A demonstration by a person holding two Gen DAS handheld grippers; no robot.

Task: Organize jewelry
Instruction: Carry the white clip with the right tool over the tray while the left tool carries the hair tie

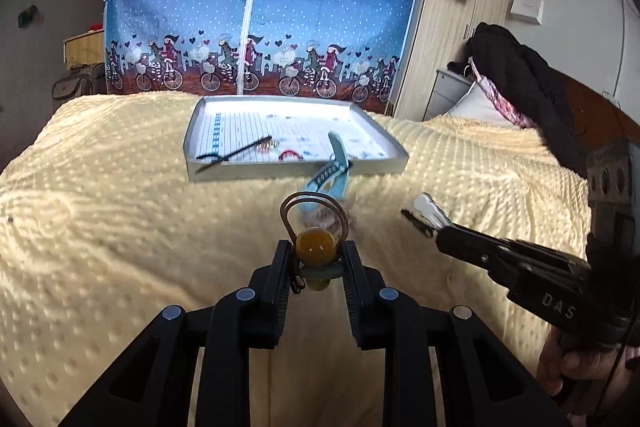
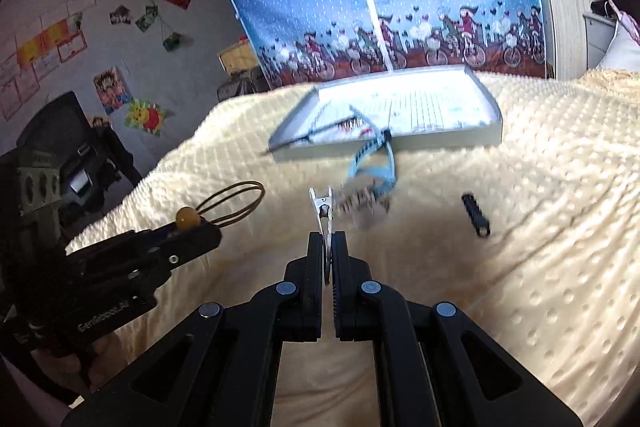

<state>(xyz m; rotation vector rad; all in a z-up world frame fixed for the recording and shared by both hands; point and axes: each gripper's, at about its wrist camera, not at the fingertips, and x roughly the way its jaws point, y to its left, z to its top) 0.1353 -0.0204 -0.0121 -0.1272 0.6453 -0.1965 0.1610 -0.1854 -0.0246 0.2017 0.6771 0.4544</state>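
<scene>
The tray (image 1: pixel 394 151) lies on the yellow bedspread (image 1: pixel 100 227) at the far middle of the bed, and part of the sorting is already done: inside it, toward its near left, rest a thin dark hairpin (image 1: pixel 236 153), a small glittery piece (image 1: pixel 267 146) and a red ring-shaped item (image 1: pixel 290 155). A light blue headband (image 1: pixel 334 157) is only half in; it hangs over the tray's near rim and trails onto the bedspread.

Just near of the tray, beside the headband's low end, lies a blurred fuzzy ornament (image 2: pixel 366 205), too smeared to name. To its right, apart from the rest, sits a small black clip (image 2: pixel 476 214), untouched on the bedspread.

Both tools carry something. The left tool (image 1: pixel 318 263) is clamped on a hair tie with an amber bead (image 1: pixel 316 245), its brown elastic loops standing up ahead of the fingers. The right tool (image 2: pixel 329 247) is closed almost fully on a silver metal clip (image 2: pixel 323 207), which juts forward from between the fingers.

By my reading the task is roughly midway: three pieces are in the tray, two are held and ready to be carried there, and the headband, the fuzzy ornament and the black clip remain to be tidied.
</scene>
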